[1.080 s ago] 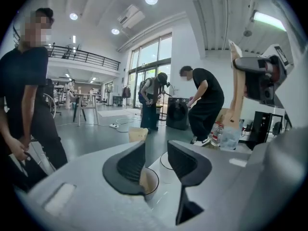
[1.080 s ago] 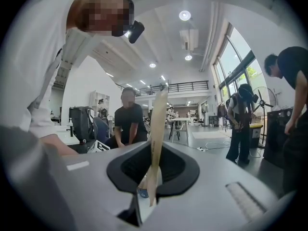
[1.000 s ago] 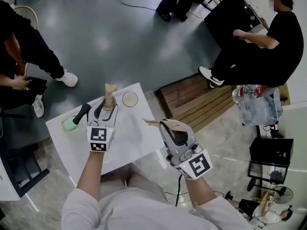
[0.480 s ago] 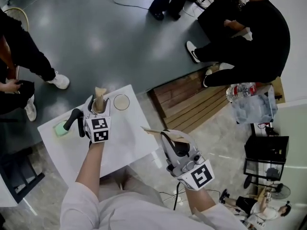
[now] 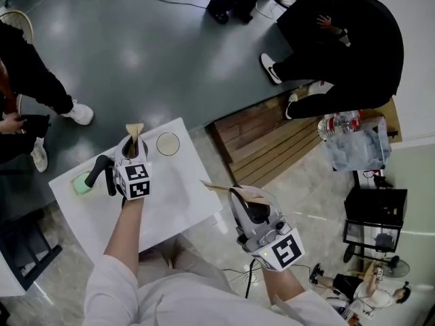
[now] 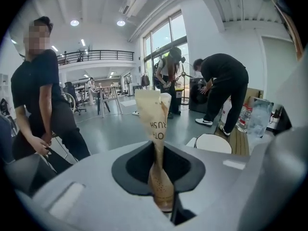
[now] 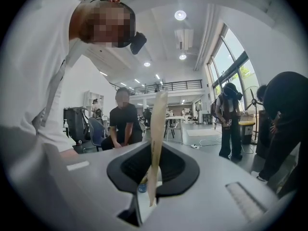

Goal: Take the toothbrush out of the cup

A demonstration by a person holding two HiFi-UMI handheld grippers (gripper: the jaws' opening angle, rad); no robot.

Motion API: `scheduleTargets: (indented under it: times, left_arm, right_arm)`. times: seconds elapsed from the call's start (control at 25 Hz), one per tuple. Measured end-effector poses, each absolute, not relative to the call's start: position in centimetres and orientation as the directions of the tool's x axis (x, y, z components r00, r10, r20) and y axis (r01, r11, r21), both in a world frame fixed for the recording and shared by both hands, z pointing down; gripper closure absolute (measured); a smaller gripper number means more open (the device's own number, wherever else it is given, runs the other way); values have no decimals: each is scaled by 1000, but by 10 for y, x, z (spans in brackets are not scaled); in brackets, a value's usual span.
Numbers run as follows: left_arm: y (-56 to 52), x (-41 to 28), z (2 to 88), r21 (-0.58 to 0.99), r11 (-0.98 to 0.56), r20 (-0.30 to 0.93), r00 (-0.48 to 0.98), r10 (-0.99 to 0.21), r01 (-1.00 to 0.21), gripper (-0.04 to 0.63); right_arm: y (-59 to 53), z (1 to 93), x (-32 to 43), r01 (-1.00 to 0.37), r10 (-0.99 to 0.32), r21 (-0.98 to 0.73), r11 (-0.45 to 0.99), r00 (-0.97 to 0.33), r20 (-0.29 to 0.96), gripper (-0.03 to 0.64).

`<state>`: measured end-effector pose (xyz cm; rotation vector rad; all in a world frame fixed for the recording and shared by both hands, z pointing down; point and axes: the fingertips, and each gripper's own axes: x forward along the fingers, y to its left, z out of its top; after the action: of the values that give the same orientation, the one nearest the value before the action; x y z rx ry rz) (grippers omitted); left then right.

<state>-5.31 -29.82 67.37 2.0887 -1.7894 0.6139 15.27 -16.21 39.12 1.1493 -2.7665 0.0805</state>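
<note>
My left gripper (image 5: 131, 146) hovers over the white table (image 5: 173, 199), just left of the round cup (image 5: 168, 143). Its jaws are closing and pinch a brown paper-wrapped toothbrush (image 5: 134, 130), which stands up out of them. In the left gripper view the packet (image 6: 155, 124) is squeezed at the jaw throat (image 6: 163, 196), and the cup (image 6: 212, 143) lies to the right. My right gripper (image 5: 234, 190) is off the table's right edge, shut on a second flat paper packet (image 5: 221, 188), seen edge-on (image 7: 156, 138) in the right gripper view.
A green block (image 5: 81, 183) lies at the table's left end. A wooden pallet (image 5: 265, 141) sits on the floor to the right, and beyond it a clear box with bottles (image 5: 357, 145) and a black rack (image 5: 374, 216). People stand at the left and top right.
My left gripper has sunk toward the table and drifted left, away from the cup. The packet in it now looks pinched narrower. The right gripper has kept almost still.
</note>
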Motion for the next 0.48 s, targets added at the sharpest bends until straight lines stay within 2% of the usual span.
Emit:
scheduleTargets:
  times: [0.48]
  left_arm:
    - [-294,-55,648,-27,-185,464,152,-873,-982,578]
  right_arm:
    - [-160,391,139,-695,-689,9,719,-711,140,590]
